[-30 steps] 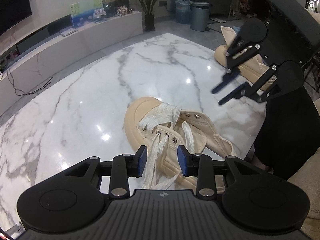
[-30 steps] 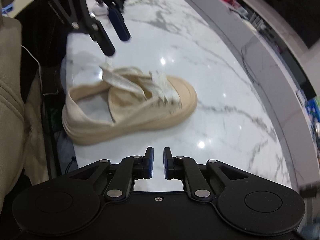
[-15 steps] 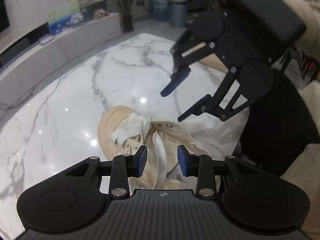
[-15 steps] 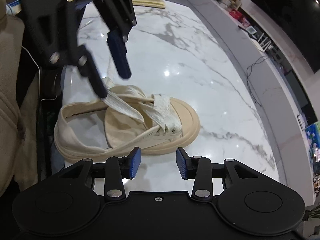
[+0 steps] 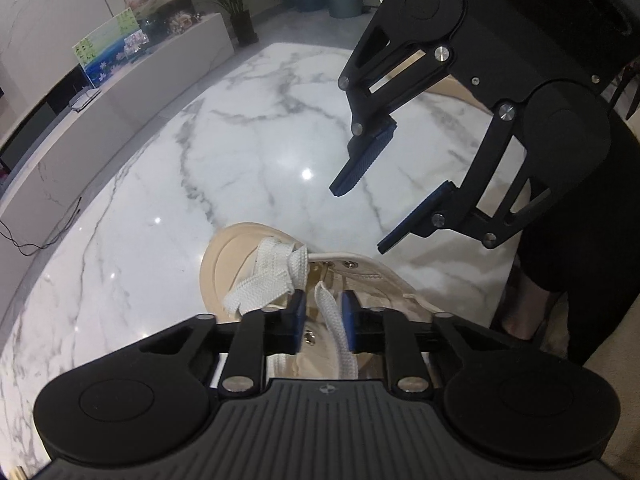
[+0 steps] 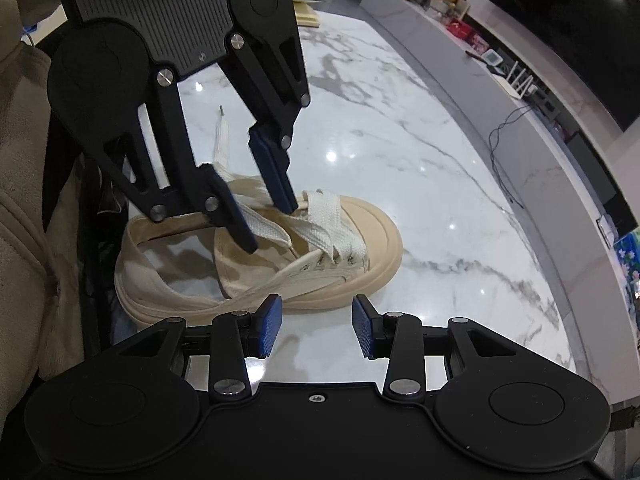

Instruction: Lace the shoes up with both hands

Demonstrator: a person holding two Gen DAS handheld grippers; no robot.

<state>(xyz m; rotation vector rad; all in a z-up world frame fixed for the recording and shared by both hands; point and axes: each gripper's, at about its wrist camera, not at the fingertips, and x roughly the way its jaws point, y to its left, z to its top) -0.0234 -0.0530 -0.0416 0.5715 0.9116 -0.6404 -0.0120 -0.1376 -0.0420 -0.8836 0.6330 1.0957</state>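
A cream canvas shoe (image 6: 256,276) with wide white laces (image 6: 332,226) lies on the marble table, toe pointing right in the right wrist view; it also shows in the left wrist view (image 5: 240,256). My left gripper (image 5: 323,322) is open, low over the shoe's tongue, with one loose lace strand (image 5: 338,332) running between its pads without being pinched. In the right wrist view the left gripper (image 6: 272,224) straddles that lace. My right gripper (image 6: 316,330) is open and empty, just in front of the shoe's side; it hangs above the shoe in the left wrist view (image 5: 360,216).
The white marble table (image 5: 248,140) stretches beyond the shoe. A second cream shoe (image 5: 452,88) lies behind the right gripper. A beige cushion (image 6: 24,200) and a black chair edge sit at the table's near side. A low grey cabinet (image 6: 520,112) runs along the far edge.
My right gripper has opened from nearly closed and moved in close above the shoe. My left gripper has dropped lower onto the shoe, over the lace strand, with its pads a little closer together.
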